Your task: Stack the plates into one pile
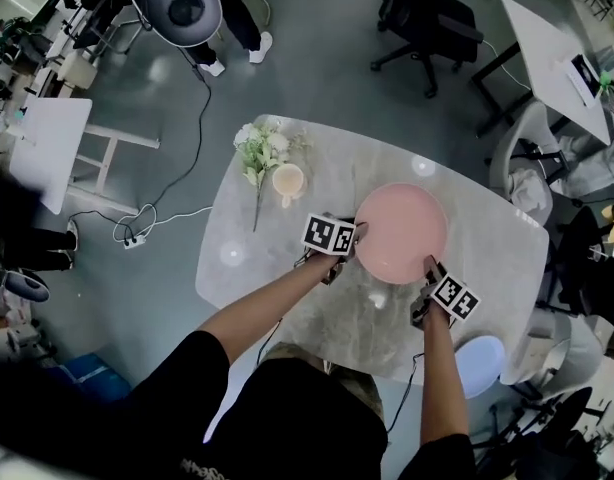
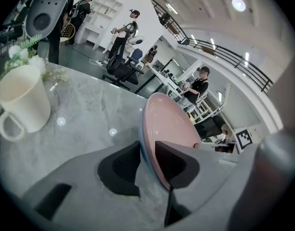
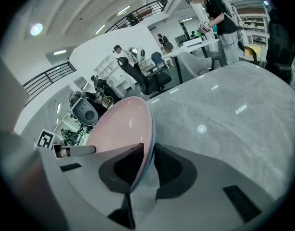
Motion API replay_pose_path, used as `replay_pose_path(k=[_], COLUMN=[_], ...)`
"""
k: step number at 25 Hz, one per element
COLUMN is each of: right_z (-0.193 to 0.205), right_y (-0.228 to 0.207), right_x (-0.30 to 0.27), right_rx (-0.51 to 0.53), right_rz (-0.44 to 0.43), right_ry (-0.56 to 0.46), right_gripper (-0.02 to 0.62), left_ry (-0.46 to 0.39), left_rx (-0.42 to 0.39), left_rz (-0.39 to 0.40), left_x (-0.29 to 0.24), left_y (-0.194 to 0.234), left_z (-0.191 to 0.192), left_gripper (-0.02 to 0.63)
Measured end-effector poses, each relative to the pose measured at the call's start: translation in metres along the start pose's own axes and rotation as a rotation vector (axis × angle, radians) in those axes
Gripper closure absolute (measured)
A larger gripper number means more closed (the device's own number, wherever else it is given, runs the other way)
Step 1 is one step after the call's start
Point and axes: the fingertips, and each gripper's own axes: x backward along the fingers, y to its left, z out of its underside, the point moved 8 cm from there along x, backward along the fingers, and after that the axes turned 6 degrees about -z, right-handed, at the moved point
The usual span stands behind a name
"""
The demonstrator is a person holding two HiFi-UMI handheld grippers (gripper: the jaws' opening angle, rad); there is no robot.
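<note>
Left jaws: the left gripper (image 2: 146, 150) is clenching the near rim of the pink plate (image 2: 169, 124), one pad on the upper face and one under it.
Right jaws: the right gripper (image 3: 148, 153) is grasping the same plate's rim in the same way, one pad above and one below.
Plate and jaws: the plate is hanging between the two grippers, held at opposite edges over the middle of the marble table (image 1: 287, 258), and reaching away from each pair of jaws.
Plate edge: a pale bluish band is showing under the pink rim; I cannot tell whether it is a second plate.
Count: one pink plate, one cream mug (image 1: 287, 181), one bunch of white flowers (image 1: 259, 150) and two grippers are showing.
Mug and flowers: they are sitting together at the table's far left, well apart from the plate.
Markings: black-and-white square patterns are showing on the left marker cube (image 1: 330, 235) and the right marker cube (image 1: 455, 298).
</note>
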Motion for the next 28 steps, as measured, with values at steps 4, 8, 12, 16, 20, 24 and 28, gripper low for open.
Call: replay_pose_path(k=[4, 8, 12, 16, 20, 24, 28], right_z=[0.03, 0.053, 0.076, 0.103, 0.132, 0.162, 0.185], right_y=[0.007, 0.017, 0.01, 0.004, -0.007, -0.021, -0.029], right_x=[0.061, 0.109, 0.141, 0.182, 0.22, 0.257, 0.284], right_rx=[-0.026, -0.008, 0.006, 0.03, 0.063, 0.065, 0.079], right_rz=[-0.006, 0.01, -0.027, -0.059, -0.097, -0.123, -0.143], right_ry=[0.011, -0.009, -0.051, -0.05, -0.029, 0.004, 0.016], right_gripper=[0.522, 0.523, 0.529, 0.532, 0.534, 0.534, 0.535], left_ry=[0.031, 0.03, -0.024, -0.07, -0.095, -0.098, -0.127], left_rx=[0.028, 0.029, 0.047, 0.052, 0.074, 0.092, 0.117], left_rz=[0.013, -0.02, -0.05, -0.083, -0.117, -0.141, -0.147], left_x=[0.036, 0.074, 0.101, 0.132, 0.158, 0.176, 0.191], left_y=[-0.03, -0.059, -0.089, -0.122, -0.153, -0.18, -0.199], left_z=[0.042, 0.074, 0.107, 0.148, 0.199, 0.25, 0.288], left_gripper=[0.499, 0.505, 0.512, 0.514, 0.515, 0.515, 0.515])
